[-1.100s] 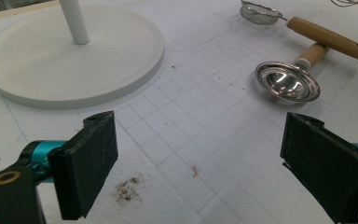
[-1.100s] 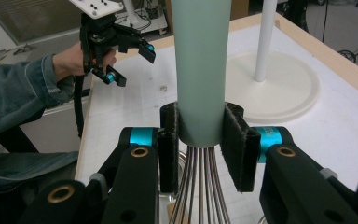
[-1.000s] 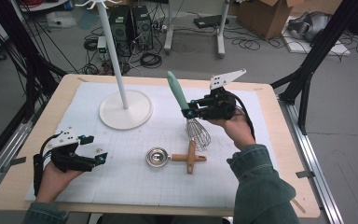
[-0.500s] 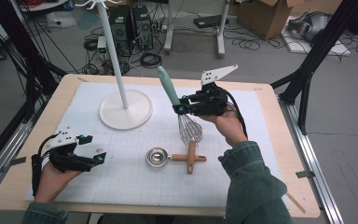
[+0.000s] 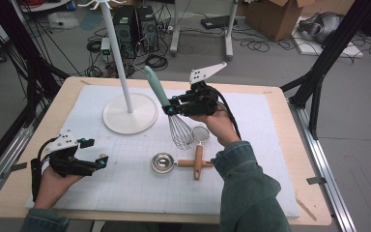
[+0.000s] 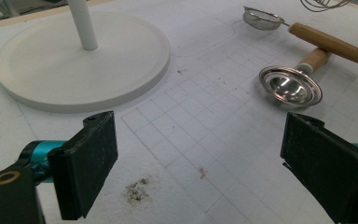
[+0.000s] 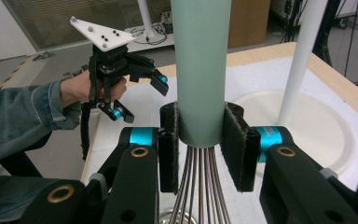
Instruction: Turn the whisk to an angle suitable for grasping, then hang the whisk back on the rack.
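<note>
Nearest me, my left gripper (image 5: 89,152) rests on the white gridded mat (image 5: 140,188), jaws spread wide on nothing, well short of the white round-based stand (image 5: 129,112). Its own view shows brown crumbs (image 6: 137,189) on the mat, which the high view does not resolve. Beyond lie a steel wooden-handled scoop (image 5: 163,162) and a small mesh strainer (image 5: 201,133), just right of the stand's base. Farther, my right gripper (image 5: 170,106) clamps the mint-green-handled wire whisk (image 5: 160,92) where handle meets wires, lifted off the mat beside the stand's pole, handle up, wires hanging.
</note>
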Demonstrator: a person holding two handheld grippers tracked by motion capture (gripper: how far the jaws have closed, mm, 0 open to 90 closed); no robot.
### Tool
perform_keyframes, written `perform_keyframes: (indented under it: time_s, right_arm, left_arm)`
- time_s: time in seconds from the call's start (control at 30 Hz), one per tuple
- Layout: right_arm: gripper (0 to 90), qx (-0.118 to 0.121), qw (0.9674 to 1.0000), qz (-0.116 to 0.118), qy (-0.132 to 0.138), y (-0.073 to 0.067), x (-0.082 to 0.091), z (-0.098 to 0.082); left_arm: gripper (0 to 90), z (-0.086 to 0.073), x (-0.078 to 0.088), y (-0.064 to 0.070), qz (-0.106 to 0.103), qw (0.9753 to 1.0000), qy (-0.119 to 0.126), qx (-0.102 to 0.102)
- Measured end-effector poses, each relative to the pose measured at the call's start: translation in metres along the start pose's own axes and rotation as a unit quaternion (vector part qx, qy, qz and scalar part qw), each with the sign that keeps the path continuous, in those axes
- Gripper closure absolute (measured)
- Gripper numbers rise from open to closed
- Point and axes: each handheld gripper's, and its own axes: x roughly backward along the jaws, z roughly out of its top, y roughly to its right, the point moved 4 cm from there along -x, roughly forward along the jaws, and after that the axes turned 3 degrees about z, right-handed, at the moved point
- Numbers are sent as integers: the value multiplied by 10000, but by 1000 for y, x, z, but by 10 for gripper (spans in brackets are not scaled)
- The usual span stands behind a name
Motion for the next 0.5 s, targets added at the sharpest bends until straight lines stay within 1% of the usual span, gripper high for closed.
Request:
perform_keyframes:
  time_s: [0.07,0.13,0.23,0.33,0.43,0.47,0.5]
  right_arm:
    - [694,-5,10000,28,-19,0,-1,1]
    - [694,51,10000,32,-44,1,-4,3]
    - [694,24,10000,24,-14,3,-6,4]
    - [694,1,10000,13,72,4,-7,7]
    - [694,27,10000,17,92,5,-8,9]
    - [693,4,10000,-1,89,5,-8,10]
    - [694,34,9999,16,165,7,-9,13]
  left_arm:
    - [114,0,0,0,4,10000,16,-23]
    - [114,1,1,0,6,10000,34,-17]
    - [114,0,1,0,24,10000,25,-8]
    - [114,0,2,1,11,10000,11,-30]
    - [114,2,1,4,-10,10000,26,-68]
    - [114,2,1,4,-25,10000,34,-68]
    - [114,2,1,4,-19,10000,16,-75]
